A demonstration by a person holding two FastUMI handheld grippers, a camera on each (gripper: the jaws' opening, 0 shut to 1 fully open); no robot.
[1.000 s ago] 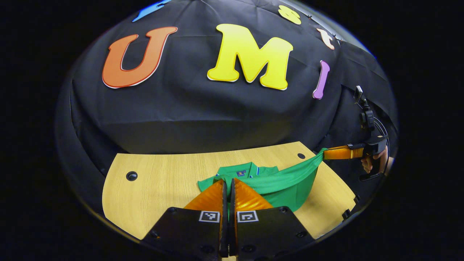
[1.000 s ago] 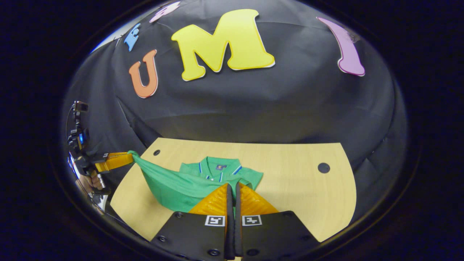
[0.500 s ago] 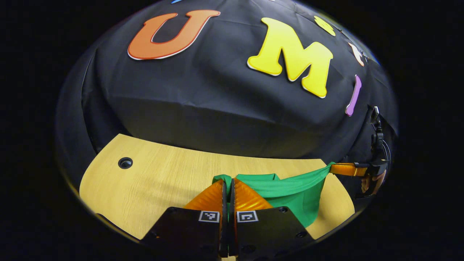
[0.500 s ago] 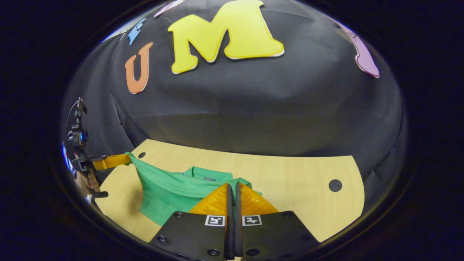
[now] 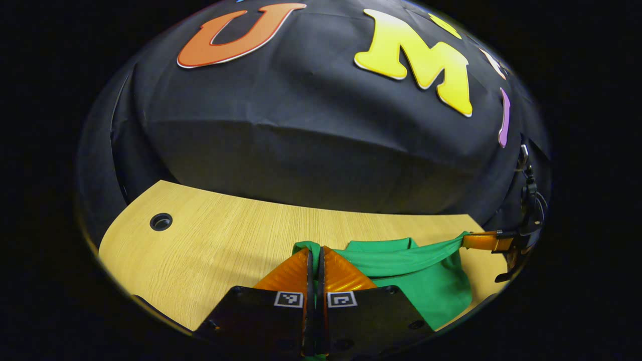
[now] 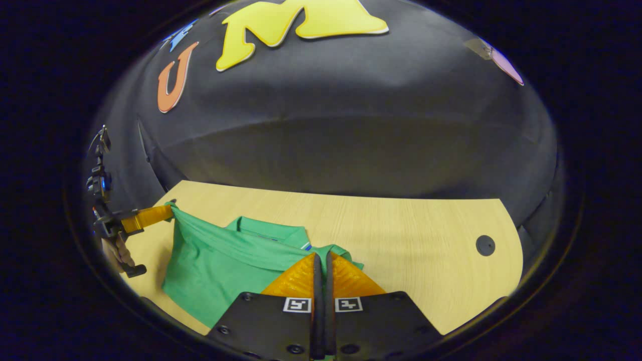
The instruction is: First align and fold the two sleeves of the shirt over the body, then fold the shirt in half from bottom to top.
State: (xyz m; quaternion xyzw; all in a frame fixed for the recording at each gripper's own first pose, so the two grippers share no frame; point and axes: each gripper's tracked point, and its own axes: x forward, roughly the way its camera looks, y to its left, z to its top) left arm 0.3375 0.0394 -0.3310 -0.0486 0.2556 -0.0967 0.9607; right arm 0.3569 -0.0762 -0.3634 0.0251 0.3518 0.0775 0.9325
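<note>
1. Gripping the green shirt [image 5: 426,288] with the left gripper [image 5: 315,256]: both fingers pressed together on a corner of the fabric, a small tuft poking out just past the tips.
2. Clamping the opposite corner with the right gripper [image 6: 321,261] in the same way, fingers closed on cloth, the fabric bunching just ahead of them.
3. Holding the edge between the two grips taut and off the table [image 5: 210,245]; seen from the left gripper view, running as a tight band from its own fingertips across to the other gripper [image 5: 481,241] far off to the right of the fingers.
4. Resting the remainder of the garment on the wood, below and beyond the raised band; collar [image 6: 266,229] lying flat just past and left of the right gripper's fingers.
5. Judging the sleeve folds as done: no sleeve sticking out to either side, body looking like a narrow rectangle, though the lifted cloth hides part of it.
6. Judging the last step as under way: the lifted edge is probably the bottom hem, being carried toward the collar.
7. Leaving to do: laying the hem down level with the shoulders, matching both corners, releasing both grips.
8. Watching for slack or skew between the two hands, likely to leave a crooked fold.
</note>
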